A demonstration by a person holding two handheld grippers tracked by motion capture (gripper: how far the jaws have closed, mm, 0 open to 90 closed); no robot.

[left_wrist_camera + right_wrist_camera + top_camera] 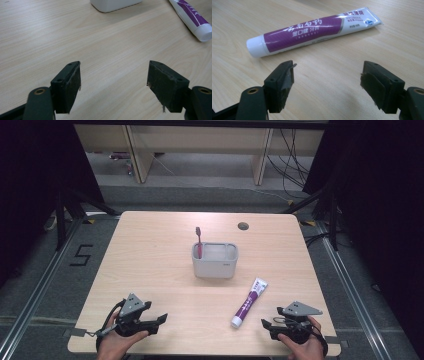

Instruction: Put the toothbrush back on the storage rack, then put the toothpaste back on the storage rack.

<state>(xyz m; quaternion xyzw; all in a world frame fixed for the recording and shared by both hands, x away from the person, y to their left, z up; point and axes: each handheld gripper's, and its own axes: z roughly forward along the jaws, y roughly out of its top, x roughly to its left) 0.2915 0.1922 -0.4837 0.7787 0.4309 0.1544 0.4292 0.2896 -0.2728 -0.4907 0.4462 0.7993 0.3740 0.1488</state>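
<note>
Right of centre on the table (pixel 150 250), between the caddy (pixel 215 261) and your right gripper (pixel 266 324), the tube (pixel 249 302) is lying flat with its white cap pointing back toward you. Both grippers are wide open with nothing between the jaws, right one closest to the tube, left gripper (pixel 159 320) well apart from it near the front left. My guess at the risk: the tube's slick and rounded, so if you pinch it off-centre or near the cap it'll likely squirt sideways out of the pads, or just skate across the wood if one jaw hits first. It also sits skewed to your jaws in the right gripper view, so you'd probably want to line up first. That view gives you the purple label and print on the tube (pixel 312 31) up close, while the high view gives you the toothbrush (pixel 199 242) standing in the caddy's left compartment. The left gripper view catches just the caddy's bottom corner (pixel 115 5) and the tube's cap end (pixel 192 18).
</note>
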